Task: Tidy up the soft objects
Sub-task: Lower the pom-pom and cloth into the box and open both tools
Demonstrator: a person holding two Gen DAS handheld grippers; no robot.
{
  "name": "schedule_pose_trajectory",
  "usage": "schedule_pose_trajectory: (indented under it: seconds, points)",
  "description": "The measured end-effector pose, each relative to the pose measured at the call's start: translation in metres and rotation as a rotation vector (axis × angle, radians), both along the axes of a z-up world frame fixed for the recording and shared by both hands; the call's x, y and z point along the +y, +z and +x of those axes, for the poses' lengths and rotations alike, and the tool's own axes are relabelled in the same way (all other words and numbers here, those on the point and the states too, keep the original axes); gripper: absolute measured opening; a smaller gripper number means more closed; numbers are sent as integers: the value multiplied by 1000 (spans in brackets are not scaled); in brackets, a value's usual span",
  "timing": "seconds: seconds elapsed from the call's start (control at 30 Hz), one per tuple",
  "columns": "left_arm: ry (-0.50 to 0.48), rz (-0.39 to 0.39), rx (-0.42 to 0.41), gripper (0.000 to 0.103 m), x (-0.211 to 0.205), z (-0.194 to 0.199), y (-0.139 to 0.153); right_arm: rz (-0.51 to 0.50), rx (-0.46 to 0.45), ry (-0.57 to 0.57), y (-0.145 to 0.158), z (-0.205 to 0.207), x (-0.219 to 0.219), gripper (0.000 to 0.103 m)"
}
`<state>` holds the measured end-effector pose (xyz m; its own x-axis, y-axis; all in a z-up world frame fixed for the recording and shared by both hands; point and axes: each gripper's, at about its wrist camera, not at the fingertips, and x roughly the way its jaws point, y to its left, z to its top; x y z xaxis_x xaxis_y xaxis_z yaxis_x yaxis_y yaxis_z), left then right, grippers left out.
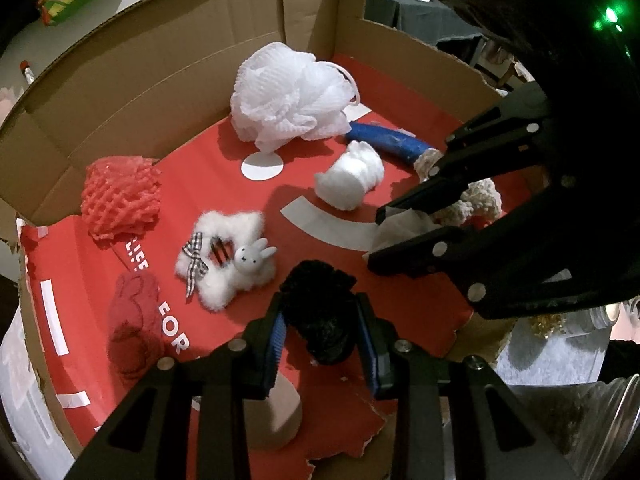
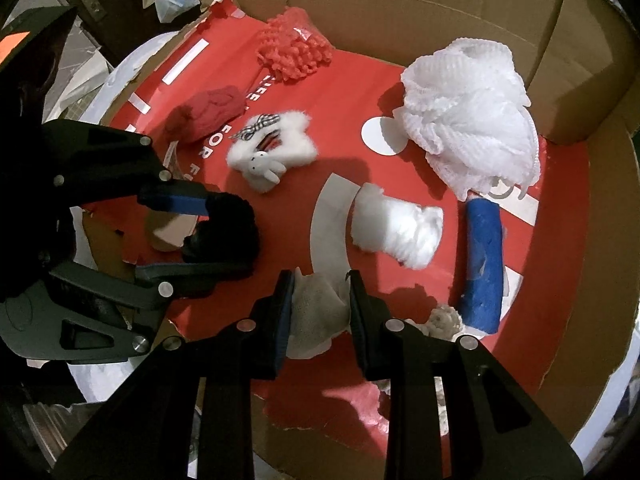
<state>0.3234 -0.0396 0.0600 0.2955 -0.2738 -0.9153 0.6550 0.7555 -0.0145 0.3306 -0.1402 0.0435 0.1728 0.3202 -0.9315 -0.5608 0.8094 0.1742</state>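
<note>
Pompom (image 1: 320,316), black and fluffy, sits between our left gripper's (image 1: 322,344) jaws near the box's (image 1: 140,64) torn front edge; it squashes easily. Right view: our right gripper (image 2: 320,312) pinches a limp, light cloth (image 2: 316,312) mid-fold.

- Overall exposure: moderate inside the cardboard box (image 1: 160,64); the corners of both views fall to black.
- Light source: overhead; the exact lamp is not visible. A green indicator light (image 1: 609,16) glows at upper right of the left wrist view.
- Shadows: soft and short, lying just beside each item on the red liner (image 2: 360,152).
- Highlights: the white mesh sponge (image 2: 468,120) and the cotton wad (image 2: 400,228) are close to overexposed; surface detail is weak, and the wad looks slightly smeared.
- Dark detail: the black fluffy item (image 1: 320,320) shows almost no texture.
- Distortion: strong fisheye; the box walls curve toward the edges.
</note>
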Motion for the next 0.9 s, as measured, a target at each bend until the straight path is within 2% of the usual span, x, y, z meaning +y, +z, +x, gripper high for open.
schedule_pose_trajectory:
  seconds: [0.37,0.47,0.67,0.8,0.9]
  points:
    - [3,11,11,40,-4,4,-5,-21,-11,11,2,-1,6,26]
    - [7,12,11,44,-4,4,-7,-24,-13,14,1,-1,8,27]
    - [8,13,8,45,-4,5,-7,-27,-15,13,1,-1,8,28]
    - [14,8,1,52,-1,5,-5,-33,-21,12,0,-2,9,28]
    - [17,4,-7,53,2,4,-1,-36,-27,7,0,-2,9,28]
